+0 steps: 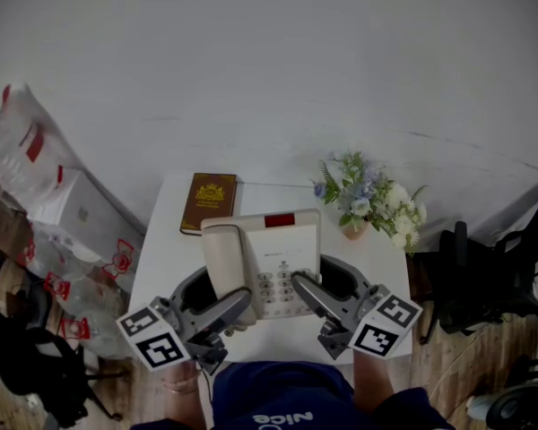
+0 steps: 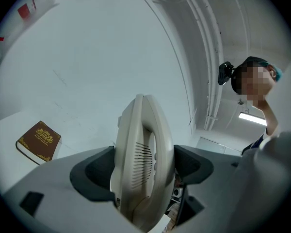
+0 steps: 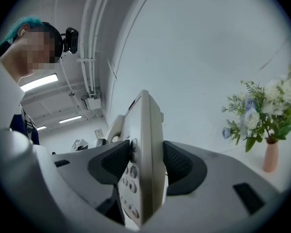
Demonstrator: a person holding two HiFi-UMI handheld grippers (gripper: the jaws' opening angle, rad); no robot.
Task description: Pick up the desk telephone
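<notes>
Beige desk telephone [image 1: 271, 240] is pinched from both sides: the left gripper [image 1: 220, 296] clamps its handset side at 9 o'clock, the right gripper [image 1: 318, 278] its keypad edge at 3 o'clock. A brown book [image 1: 208, 202] lies on the table [image 1: 161, 251] at 11 o'clock.

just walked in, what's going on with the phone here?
A person holds a gripper in each hand, and both are shut on the desk telephone. The left gripper clamps the handset side and the right gripper clamps the keypad side. The phone is over the small white table and looks tipped up, though whether it has left the surface can't be seen. A brown book and a vase of flowers stand behind it.
</notes>
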